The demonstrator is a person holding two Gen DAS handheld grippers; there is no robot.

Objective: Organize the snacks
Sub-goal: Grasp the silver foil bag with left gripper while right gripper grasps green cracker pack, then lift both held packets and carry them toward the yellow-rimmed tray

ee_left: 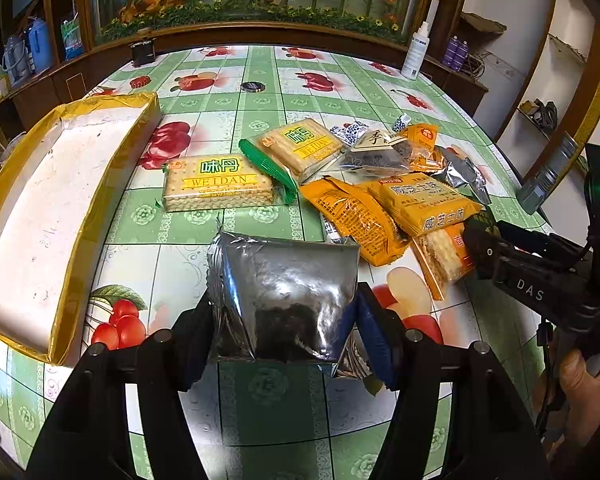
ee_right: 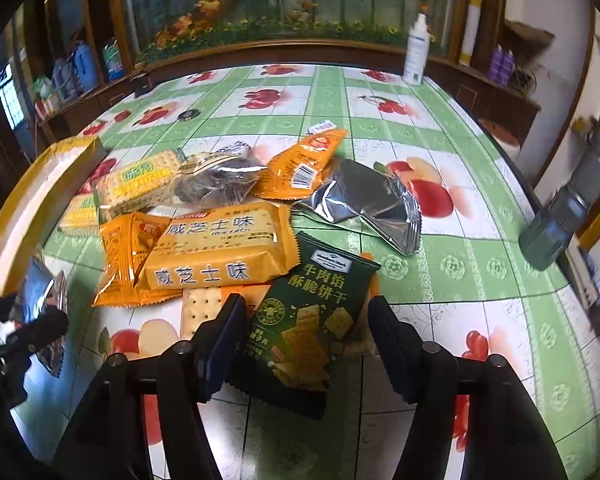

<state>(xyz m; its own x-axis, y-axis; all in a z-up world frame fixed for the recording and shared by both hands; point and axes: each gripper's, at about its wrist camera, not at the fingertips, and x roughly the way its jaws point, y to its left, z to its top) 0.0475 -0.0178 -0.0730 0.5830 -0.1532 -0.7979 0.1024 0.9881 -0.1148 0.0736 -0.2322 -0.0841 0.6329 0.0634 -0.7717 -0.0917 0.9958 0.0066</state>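
Observation:
My left gripper (ee_left: 286,300) is shut on a silver foil packet (ee_left: 284,292) and holds it just above the tablecloth, right of a shallow yellow-rimmed box (ee_left: 112,184) with a white inside. A dark green biscuit packet (ee_right: 312,312) lies between the fingers of my right gripper (ee_right: 306,302). Those jaws stand open, and a small gap shows at the right finger (ee_right: 388,332). Beyond lies a pile: two Weidan cracker packs (ee_left: 220,184), orange cheese-cracker packs (ee_right: 220,248), a clear bag of dark snacks (ee_right: 216,184) and another silver packet (ee_right: 364,200).
A white spray bottle (ee_right: 416,52) stands at the table's far edge. A grey metal cylinder (ee_right: 572,200) lies at the right edge. A small dark round object (ee_left: 253,87) sits mid-table. A hand (ee_left: 580,380) holds the right gripper's handle. Wooden shelves ring the table.

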